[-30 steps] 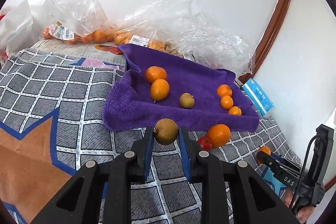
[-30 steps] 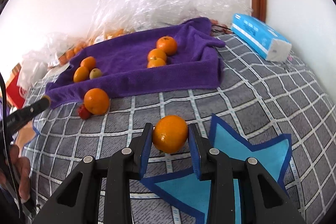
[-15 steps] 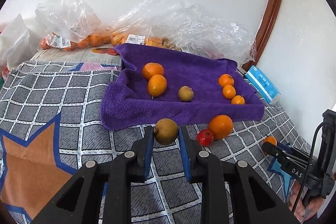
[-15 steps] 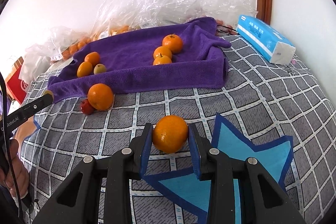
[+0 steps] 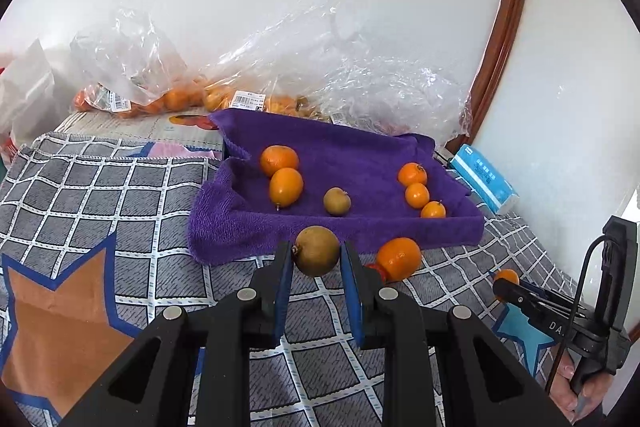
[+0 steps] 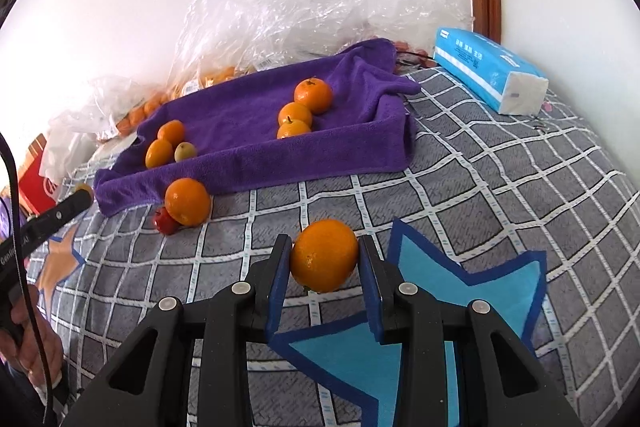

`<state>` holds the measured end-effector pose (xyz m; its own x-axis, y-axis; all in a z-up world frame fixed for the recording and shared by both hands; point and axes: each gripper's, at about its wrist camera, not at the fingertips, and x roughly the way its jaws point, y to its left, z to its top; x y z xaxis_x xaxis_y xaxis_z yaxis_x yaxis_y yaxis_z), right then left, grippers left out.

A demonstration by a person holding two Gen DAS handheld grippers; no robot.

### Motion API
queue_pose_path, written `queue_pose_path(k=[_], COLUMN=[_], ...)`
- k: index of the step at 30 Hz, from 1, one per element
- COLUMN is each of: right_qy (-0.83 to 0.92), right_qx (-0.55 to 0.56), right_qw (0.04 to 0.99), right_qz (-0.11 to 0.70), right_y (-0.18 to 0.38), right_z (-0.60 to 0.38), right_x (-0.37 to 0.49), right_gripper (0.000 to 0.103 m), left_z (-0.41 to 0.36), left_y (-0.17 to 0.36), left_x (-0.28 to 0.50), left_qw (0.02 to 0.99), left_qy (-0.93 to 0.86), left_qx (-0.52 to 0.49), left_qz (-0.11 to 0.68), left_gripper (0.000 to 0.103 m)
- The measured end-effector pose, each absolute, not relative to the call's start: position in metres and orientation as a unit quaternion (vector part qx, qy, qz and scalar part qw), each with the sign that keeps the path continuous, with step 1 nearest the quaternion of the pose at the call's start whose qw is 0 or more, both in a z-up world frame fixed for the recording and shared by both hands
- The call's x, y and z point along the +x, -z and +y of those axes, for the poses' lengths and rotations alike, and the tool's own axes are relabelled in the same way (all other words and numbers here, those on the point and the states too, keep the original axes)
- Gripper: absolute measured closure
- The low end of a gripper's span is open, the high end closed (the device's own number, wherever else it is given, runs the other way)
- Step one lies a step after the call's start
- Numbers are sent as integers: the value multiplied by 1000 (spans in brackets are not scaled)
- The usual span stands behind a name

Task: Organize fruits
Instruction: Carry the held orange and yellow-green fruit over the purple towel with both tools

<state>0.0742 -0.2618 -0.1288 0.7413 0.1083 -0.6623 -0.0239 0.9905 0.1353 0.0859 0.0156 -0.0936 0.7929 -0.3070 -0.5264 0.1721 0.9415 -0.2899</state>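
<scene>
My left gripper (image 5: 316, 259) is shut on a brown-green round fruit (image 5: 317, 250), held above the checked cloth just in front of the purple towel (image 5: 352, 155). My right gripper (image 6: 324, 263) is shut on an orange (image 6: 324, 254) over the cloth, well in front of the purple towel (image 6: 248, 115). On the towel lie two larger oranges (image 5: 280, 173) at the left, a small brown-green fruit (image 5: 337, 201) in the middle and three small oranges (image 5: 417, 194) at the right. A loose orange (image 5: 398, 258) and a small red fruit (image 6: 165, 221) lie on the cloth at the towel's front edge.
Clear plastic bags (image 5: 328, 79) with more oranges are heaped against the wall behind the towel. A blue tissue pack (image 6: 488, 69) lies at the right near the wall. The checked grey cloth (image 6: 500, 187) with star patches covers the surface. A red box (image 6: 38, 177) stands at the far left.
Both grippers have drawn back a little from the towel while keeping their fruit; the towel and bags look slightly farther away. Nothing was let go.
</scene>
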Motion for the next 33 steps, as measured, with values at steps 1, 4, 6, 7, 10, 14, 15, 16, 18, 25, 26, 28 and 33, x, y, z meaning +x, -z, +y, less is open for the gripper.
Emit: queue_pose_path(k=[1,4,6,7,10,14,15,16,18,25,26,28,33], right_qy=[-36,-38,-41,-42,-43,-50,-50,-52,-56,-65,-67,-70,-71], right_qx=[58,58,59,56,53,50,49,49,51,40,40,36,38], right_qw=[932,933,934,935,937,940,940,941,942,948,948,951,954], right_qz=[356,354,350,348,342,335,333,331,327,309,307,300,289], right_y=[128,123,118,115,107,96,94,91,85,63,60,54,46], right_z=[-262,-260,-258,-257,-254,-250,-249,-249,-248,-240,-239,-236,-233], right_x=[73,68,65,64,63,60,61,61,63,77,80,85,102], right_gripper=[69,69,69,69,69,69,69,69,69,69,69,69,69], left_z=[16,18,19,19,19,22,23,25,28,29,29,30,37], left_y=[93,92,92,91,91,87,85,82,75,45,42,35,27], left_x=[85,85,84,83,83,80,79,79,76,80,82,87,107], left_qw=[940,941,941,941,942,948,948,947,948,952,953,954,953], left_qy=[128,128,128,128,127,114,119,118,109,98,95,92,73], left_qx=[-116,-120,-121,-123,-120,-120,-124,-127,-134,-121,-119,-118,-127], left_qz=[293,291,290,288,285,271,270,270,266,265,263,259,265], left_gripper=[80,80,80,80,80,80,80,80,80,80,80,80,80])
